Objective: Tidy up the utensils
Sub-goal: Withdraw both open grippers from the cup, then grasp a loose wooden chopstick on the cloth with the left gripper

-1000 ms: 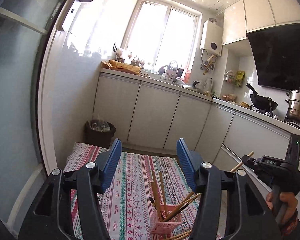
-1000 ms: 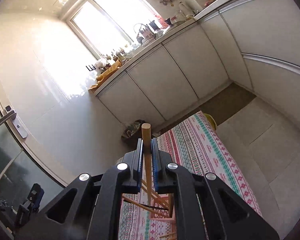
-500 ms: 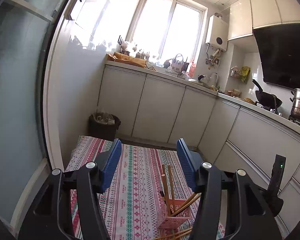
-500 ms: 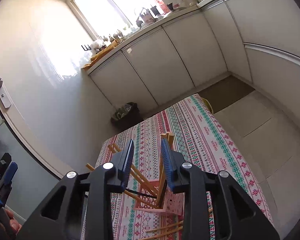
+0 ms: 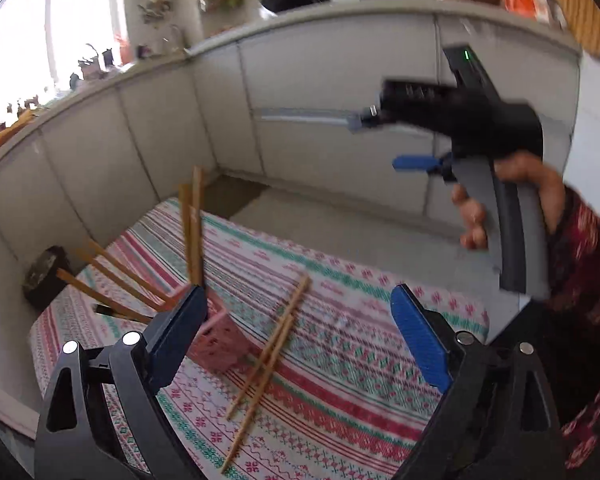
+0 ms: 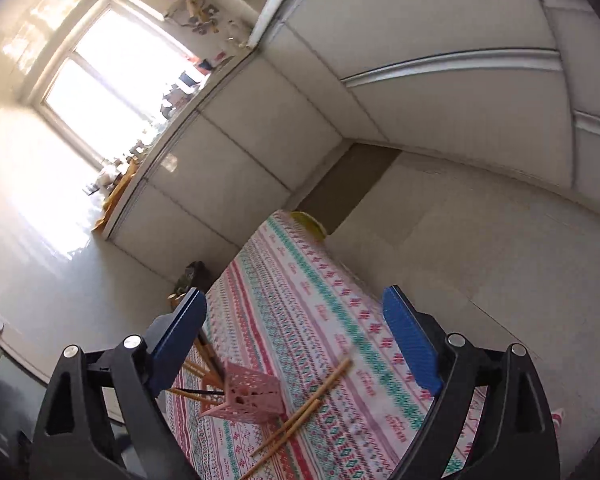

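Left wrist view shows me the patterned tablecloth [image 5: 340, 312] first, then the pink holder [image 5: 220, 340] with chopsticks [image 5: 194, 232] inside – loose chopsticks [image 5: 276, 340] lie just beside it; my left gripper [image 5: 300, 336] and right gripper [image 6: 296, 336] both stand wide apart, holding nothing

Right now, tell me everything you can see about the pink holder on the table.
The pink holder is a small square basket, plastic by its look, with walls pierced by rows of tiny holes. It stands on the striped tablecloth, seemingly upright. Several wooden chopsticks stick out of its open top, fanned apart. Two loose chopsticks lie on the cloth right beside it; whether they touch is unclear. Neither claw touches it.
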Demonstrator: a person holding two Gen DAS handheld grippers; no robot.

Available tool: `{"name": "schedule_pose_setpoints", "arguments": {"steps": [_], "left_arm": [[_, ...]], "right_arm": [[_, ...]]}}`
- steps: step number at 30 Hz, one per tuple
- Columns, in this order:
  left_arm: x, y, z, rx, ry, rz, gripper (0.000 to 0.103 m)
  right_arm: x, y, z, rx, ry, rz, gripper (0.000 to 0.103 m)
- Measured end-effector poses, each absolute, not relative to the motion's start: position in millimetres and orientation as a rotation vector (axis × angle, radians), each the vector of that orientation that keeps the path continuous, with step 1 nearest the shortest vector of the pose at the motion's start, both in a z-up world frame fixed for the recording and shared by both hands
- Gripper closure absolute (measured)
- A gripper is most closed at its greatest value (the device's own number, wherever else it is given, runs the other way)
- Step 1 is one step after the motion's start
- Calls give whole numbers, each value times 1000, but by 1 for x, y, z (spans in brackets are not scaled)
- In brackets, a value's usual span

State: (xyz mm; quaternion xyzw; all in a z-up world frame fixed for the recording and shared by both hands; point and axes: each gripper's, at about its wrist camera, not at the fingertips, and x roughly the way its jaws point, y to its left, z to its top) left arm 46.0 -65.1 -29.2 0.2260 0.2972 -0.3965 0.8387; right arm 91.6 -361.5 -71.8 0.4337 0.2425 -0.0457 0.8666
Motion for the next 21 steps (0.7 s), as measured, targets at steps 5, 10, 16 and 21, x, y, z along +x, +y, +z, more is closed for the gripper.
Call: {"name": "schedule_pose_setpoints", "arguments": {"steps": [5,10,16,21], "left_arm": [[75,-106,-108,672,898,-911,17],[117,-121,-150,708,1167,-917,30],[146,-127,-167,742,1288,-893,51],[159,-141,-182,814,1299,-826,59]], "right_arm": [[93,-394,-95,1037,560,-96,16],[102,-394,-105,1095,618,-31,16],[107,-395,-111,1154,646,19,15],[105,-396,-112,1164,650,26,15]]}}
